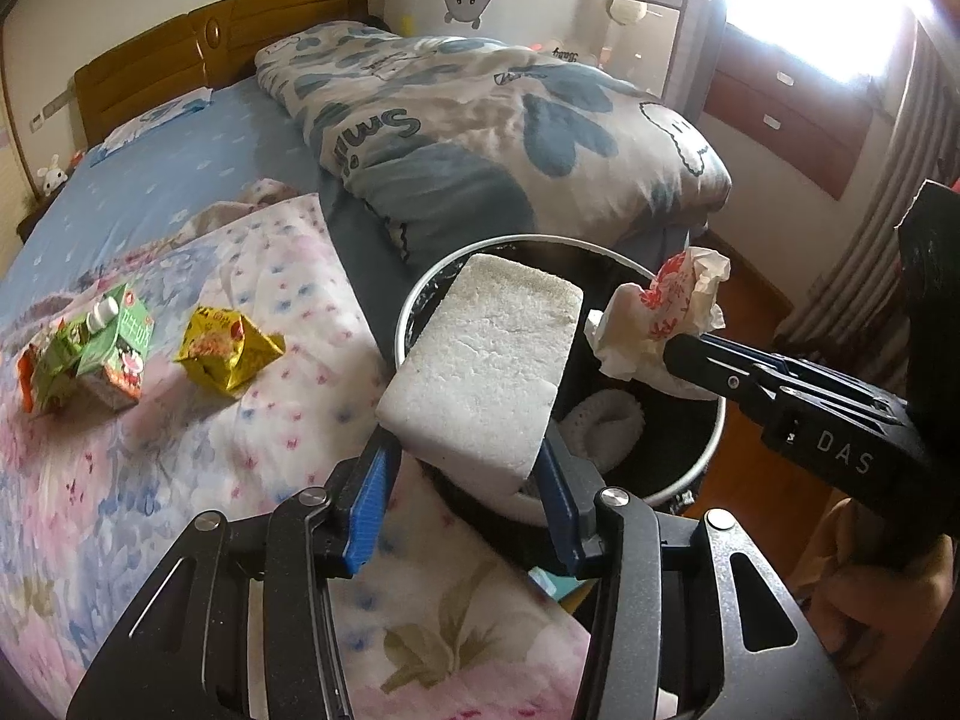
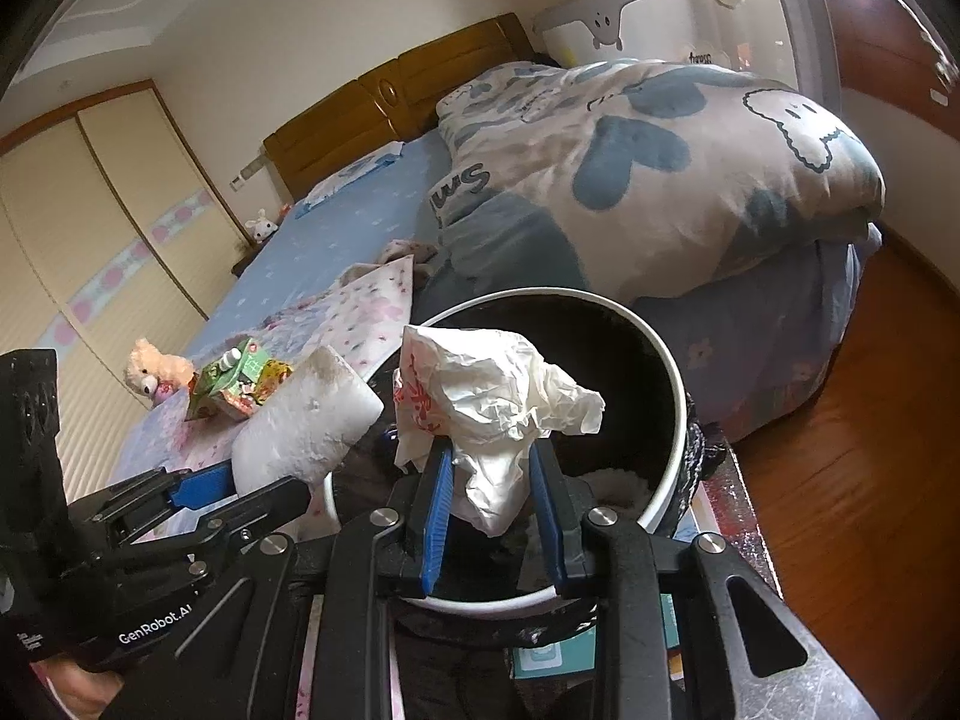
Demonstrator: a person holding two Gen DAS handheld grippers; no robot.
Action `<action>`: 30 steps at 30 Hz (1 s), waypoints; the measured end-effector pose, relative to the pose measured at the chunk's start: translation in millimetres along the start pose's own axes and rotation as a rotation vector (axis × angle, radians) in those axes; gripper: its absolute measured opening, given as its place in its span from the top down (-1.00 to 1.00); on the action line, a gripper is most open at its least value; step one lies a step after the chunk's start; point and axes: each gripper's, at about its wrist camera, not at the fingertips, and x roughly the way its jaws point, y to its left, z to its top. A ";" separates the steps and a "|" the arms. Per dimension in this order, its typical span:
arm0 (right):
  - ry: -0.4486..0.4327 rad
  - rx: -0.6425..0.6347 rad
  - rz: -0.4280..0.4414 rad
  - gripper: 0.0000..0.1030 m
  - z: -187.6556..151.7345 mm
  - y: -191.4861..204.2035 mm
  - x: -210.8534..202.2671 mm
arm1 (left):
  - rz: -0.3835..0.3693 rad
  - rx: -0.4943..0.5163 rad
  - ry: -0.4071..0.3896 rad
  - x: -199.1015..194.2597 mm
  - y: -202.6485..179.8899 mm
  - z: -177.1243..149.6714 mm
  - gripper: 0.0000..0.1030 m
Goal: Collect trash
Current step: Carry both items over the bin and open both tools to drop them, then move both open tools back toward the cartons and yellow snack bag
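- we see our left gripper [image 1: 462,468] clamped on a white foam block [image 1: 480,372], held over the near rim of the black bin [image 2: 675,420];
- our right gripper [image 2: 489,498] pinches crumpled paper wrapper [image 2: 498,396] above the bin's mouth;
- a green carton [image 1: 114,348] and yellow packet [image 1: 225,354] lie on the bedspread [image 1: 180,480] left of the bin
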 end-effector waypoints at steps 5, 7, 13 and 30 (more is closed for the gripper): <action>0.004 0.000 -0.003 0.46 3.9 -3.8 2.6 | -0.004 -0.002 0.010 6.8 0.5 3.3 0.12; 0.008 0.000 -0.005 0.43 4.9 -5.2 4.2 | -0.007 -0.005 0.016 10.0 0.9 4.5 0.10; 0.019 0.009 -0.017 0.41 9.2 -10.4 10.6 | -0.024 -0.003 0.030 17.2 0.1 6.2 -0.02; -0.013 0.017 0.005 -0.48 -4.1 10.1 -0.3 | -0.020 -0.156 0.031 -8.0 51.5 -44.4 -0.40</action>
